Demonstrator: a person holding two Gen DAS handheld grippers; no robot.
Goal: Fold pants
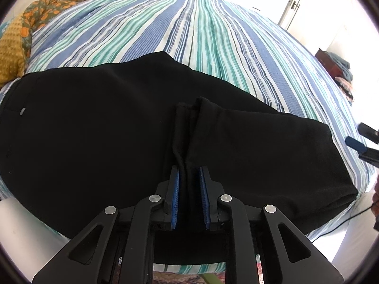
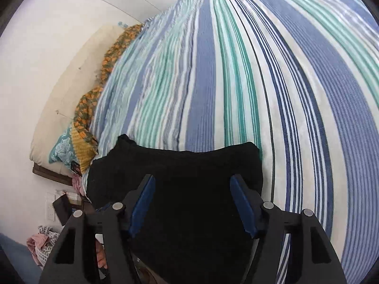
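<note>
We find no readable text, label, brand, number or sign in either view. The black pants (image 1: 118, 130) carry no legible tag or print; a small pale oval mark near their left end in the left wrist view is too small for us to tell whether it bears lettering. The striped bedcover (image 1: 213, 35) shows only pattern. The gripper fingers in both views bear no markings we can read. Small dark items beside the bed at the left edge of the right wrist view are too blurred for us to read anything on them.
</note>
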